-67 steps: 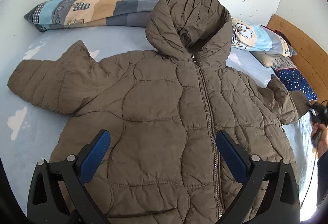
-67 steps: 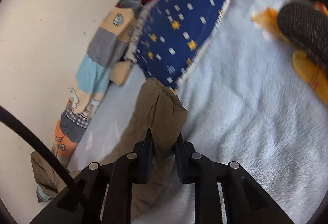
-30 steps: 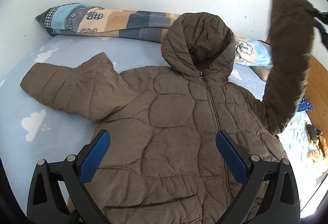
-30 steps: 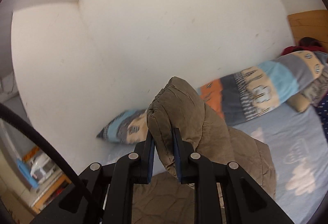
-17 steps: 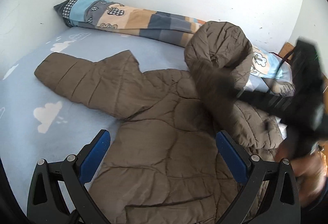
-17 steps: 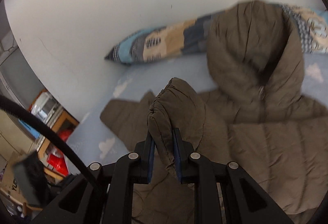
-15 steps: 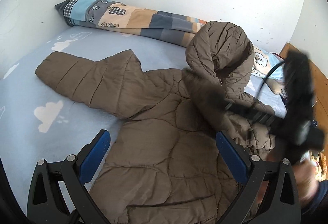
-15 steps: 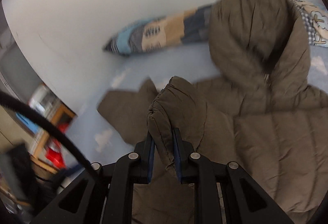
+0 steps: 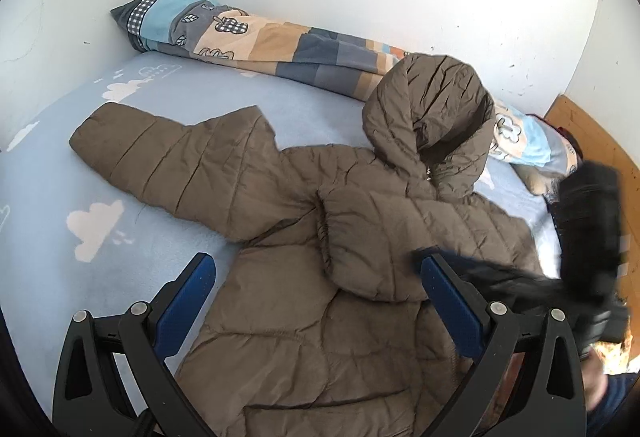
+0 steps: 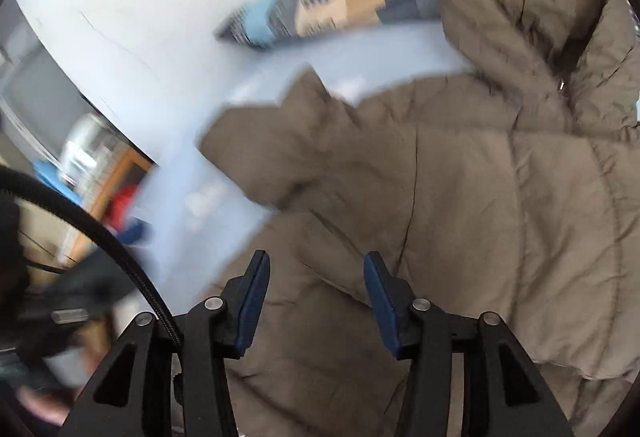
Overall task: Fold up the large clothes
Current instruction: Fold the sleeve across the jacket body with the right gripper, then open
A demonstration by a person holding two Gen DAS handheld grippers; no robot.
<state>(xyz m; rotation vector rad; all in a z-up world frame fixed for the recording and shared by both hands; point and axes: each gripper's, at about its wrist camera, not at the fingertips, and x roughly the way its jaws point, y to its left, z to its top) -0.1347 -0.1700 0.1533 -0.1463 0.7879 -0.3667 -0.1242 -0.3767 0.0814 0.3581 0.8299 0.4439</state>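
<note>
Freshly laid across the chest of a brown hooded puffer jacket (image 9: 304, 277), front up on a light-blue cloud-print bed (image 9: 52, 205): the right sleeve (image 9: 384, 233), cuff resting near the zip line just below the hood (image 9: 432, 113). Right gripper (image 10: 316, 285) just over the quilted front, jaws having just been opening and now spread, nothing between the blue pads, the cuff evidently let go. Left gripper (image 9: 316, 301) hovering low over the hem, jaws spread wide and empty, the jacket's lower front showing between them. Left sleeve (image 9: 160, 161) still stretched out flat across the bed toward the wall, apart from the striped patchwork pillow (image 9: 256, 41) lying along it. Step in hand, by the look of it: first sleeve fold done and released, the second not yet begun. Next move likely calls for reaching across to the outstretched cuff, pinching it, and carrying it over the chest onto the folded sleeve, without dragging the padded body askew or letting the springy first sleeve slide back off.
</note>
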